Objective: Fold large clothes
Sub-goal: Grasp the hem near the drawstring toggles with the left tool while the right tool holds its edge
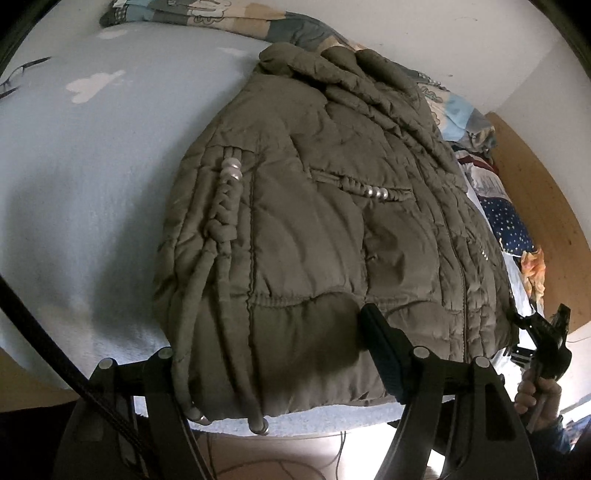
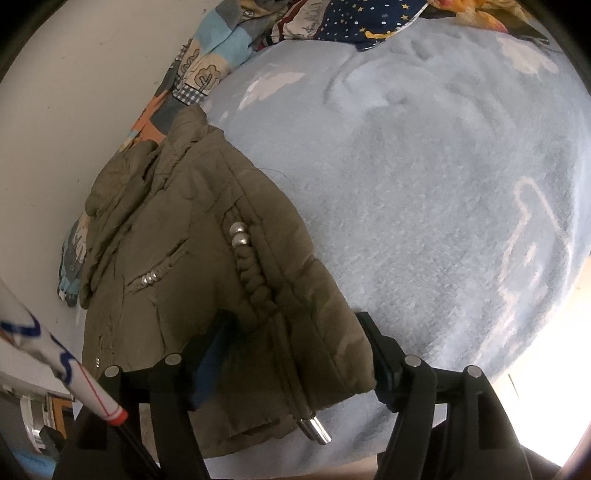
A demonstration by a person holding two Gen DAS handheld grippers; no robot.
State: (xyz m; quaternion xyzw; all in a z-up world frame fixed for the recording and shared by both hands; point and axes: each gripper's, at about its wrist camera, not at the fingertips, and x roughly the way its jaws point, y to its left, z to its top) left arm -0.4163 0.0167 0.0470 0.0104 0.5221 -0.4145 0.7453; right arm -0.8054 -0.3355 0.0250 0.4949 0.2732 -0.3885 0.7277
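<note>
Both claws, left (image 1: 273,354) and right (image 2: 295,354), stand apart astride the hem of the padded jacket (image 1: 332,206) lying on the bed (image 1: 92,184); a shallow bite risks the slick fabric slipping out.

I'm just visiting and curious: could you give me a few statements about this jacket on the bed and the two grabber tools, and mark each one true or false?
1. The jacket is olive-brown and puffy. True.
2. It lies on a red wooden floor. False: it lies on a pale blue blanket with white cloud shapes.
3. Braided cords with silvery beads decorate the jacket. True.
4. The jacket hangs on a hanger. False: it lies flat, its hem toward the bed's near edge.
5. Both the left gripper and the right gripper have their fingers set apart, either side of the hem. True.
6. The bed holds nothing else. False: patterned bedding is bunched along its far side.
</note>
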